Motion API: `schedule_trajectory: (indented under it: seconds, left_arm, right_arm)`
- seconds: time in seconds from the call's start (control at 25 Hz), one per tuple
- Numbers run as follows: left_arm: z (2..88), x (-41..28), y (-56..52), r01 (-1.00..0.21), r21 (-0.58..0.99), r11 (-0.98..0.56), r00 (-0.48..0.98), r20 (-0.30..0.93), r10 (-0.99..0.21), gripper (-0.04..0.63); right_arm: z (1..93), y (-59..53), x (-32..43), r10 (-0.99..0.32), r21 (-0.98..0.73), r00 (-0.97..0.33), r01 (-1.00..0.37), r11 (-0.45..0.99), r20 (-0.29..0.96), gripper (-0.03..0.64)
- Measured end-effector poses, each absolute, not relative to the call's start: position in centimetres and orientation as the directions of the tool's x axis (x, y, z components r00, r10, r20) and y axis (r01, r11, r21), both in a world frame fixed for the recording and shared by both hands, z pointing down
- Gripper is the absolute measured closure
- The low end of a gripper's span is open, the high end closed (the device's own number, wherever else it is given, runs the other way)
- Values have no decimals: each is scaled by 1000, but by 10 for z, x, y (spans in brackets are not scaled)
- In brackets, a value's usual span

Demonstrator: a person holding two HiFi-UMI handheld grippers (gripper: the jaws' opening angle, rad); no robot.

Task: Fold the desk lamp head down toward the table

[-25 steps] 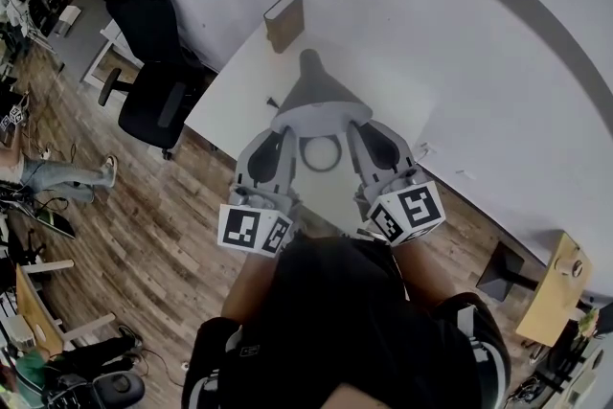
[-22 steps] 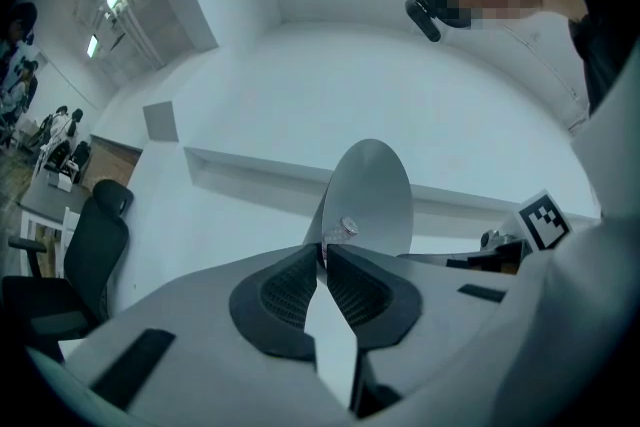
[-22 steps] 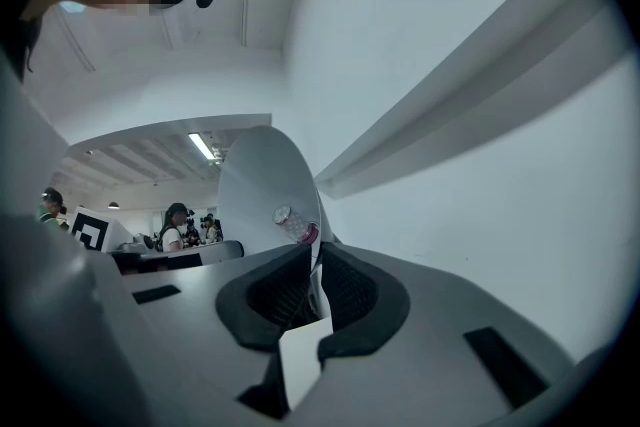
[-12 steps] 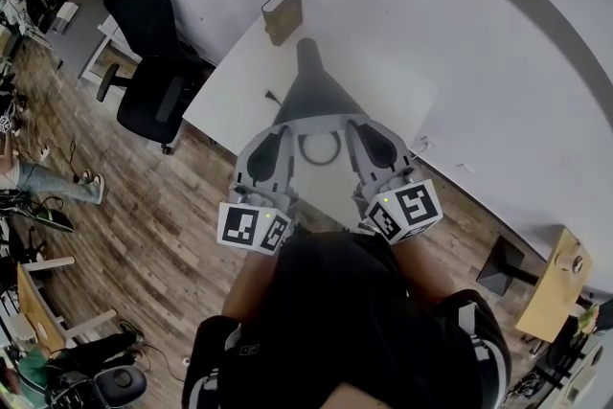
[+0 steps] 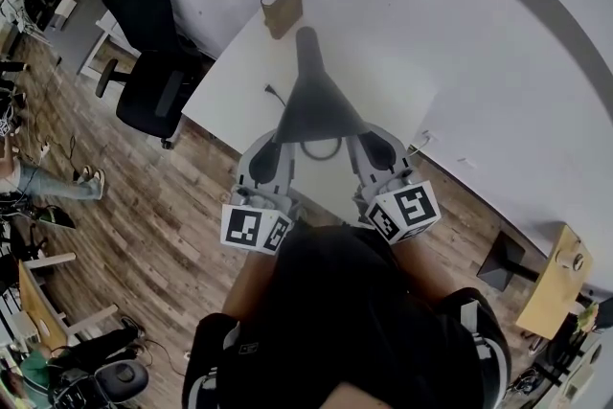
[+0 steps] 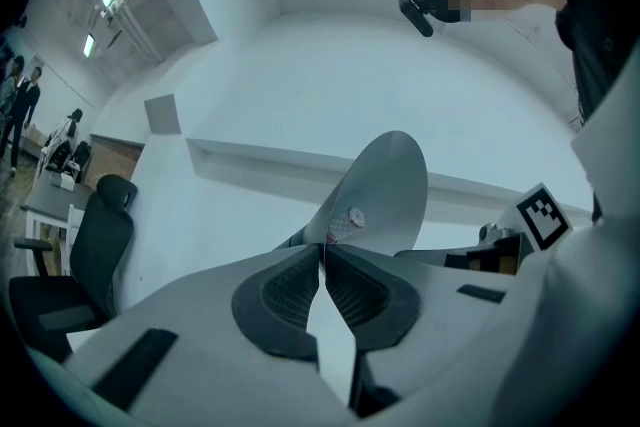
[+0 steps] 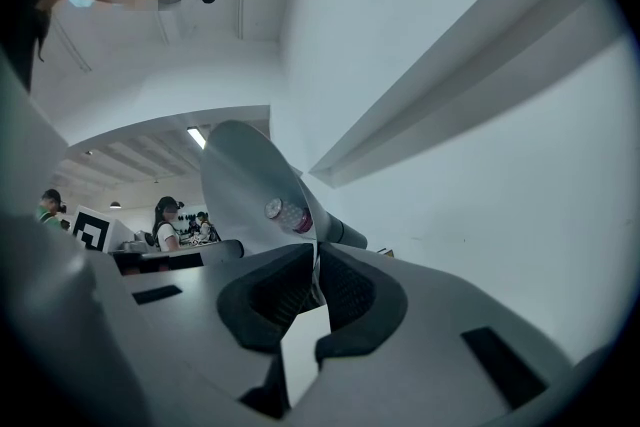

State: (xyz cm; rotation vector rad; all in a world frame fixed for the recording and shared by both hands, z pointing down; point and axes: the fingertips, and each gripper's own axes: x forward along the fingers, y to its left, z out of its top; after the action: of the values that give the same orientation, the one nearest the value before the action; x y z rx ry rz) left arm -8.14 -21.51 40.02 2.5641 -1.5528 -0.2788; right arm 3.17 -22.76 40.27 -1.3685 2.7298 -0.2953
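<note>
Closing L+R hand-held grippers (image 5: 285, 139) (image 5: 351, 136), lampshade (image 5: 316, 105) between jaws

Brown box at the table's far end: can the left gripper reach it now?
Probably not: the left gripper is closing its jaws on the lamp shade rim and is occupied. The brown box stands beyond the shade; the table left of the shade looks mostly open.

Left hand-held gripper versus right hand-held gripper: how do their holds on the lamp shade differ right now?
The left hand-held gripper pinches the left rim of the lamp shade; the right hand-held gripper pinches its right rim. In the left gripper view the shade's open mouth rises right of the jaws; in the right gripper view it rises left of them. Shared: both sets of jaws are closing with the thin rim between the pads.
</note>
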Motion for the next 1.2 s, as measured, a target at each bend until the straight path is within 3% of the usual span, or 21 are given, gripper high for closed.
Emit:
schedule_trajectory:
  seconds: [1.0, 1.2]
  left_arm:
    - [461, -79, -218, -874, 171, -454, 462, 9, -887, 563]
    - [459, -79, -216, -873, 170, -457, 465, 7, -885, 563]
  right_arm:
    - [462, -232, 32, -796, -157, -584, -811, 564, 160, 597]
    - [454, -227, 35, -783, -85, -598, -801, 593, 173, 536]
